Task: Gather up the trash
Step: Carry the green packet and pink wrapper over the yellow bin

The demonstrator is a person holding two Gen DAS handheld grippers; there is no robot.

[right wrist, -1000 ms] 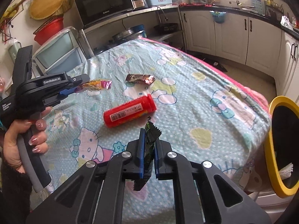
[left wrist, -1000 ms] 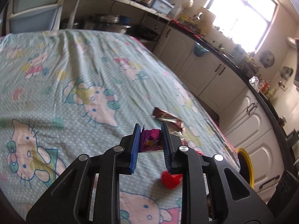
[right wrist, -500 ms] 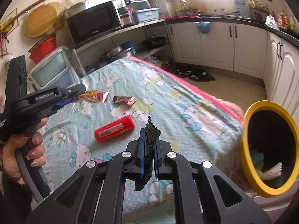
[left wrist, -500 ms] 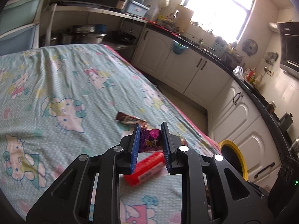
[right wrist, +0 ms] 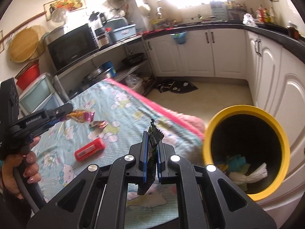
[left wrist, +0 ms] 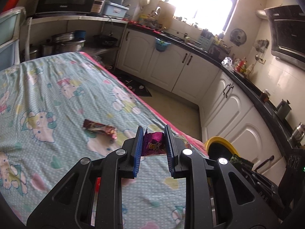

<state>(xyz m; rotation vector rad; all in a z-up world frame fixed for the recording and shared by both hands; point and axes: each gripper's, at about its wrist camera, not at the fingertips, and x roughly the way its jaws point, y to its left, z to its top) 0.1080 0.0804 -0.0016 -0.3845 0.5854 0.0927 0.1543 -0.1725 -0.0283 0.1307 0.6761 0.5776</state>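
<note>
The tabletop (right wrist: 133, 103), under its cartoon-cat sheet, fills the left of both views, and the yellow-rimmed bin (right wrist: 274, 126) stands off its pink-edged end, low beside the white cabinets (right wrist: 225, 57). That bin is what my coming move turns on — in the right wrist view its mouth gapes to the right of my right tool (right wrist: 152, 156) and tips toward the camera, with scraps already lying in the bottom. I judge the right tool to be the nearer of the two, so it should drop first.

The right tool is clamped narrow on a dark green wrapper (right wrist: 153, 143), which stands on edge between the blue pads with its long axis running upright, top crimp above the fingertips and tail hanging below. To clear the rim I would carry it rightward over the black opening before letting go.

My left tool (left wrist: 154, 148) grips a purple candy wrapper (left wrist: 153, 146) across its width. From the left wrist view the bin shows only as a yellow arc, lower right of the fingertips, partly hidden behind the tool's body — farther to travel, I reckon.

Still on the sheet: a red tube (right wrist: 89, 148) lying slantwise and a brown snack wrapper (left wrist: 100, 128) lying flat, both well apart from the bin.
</note>
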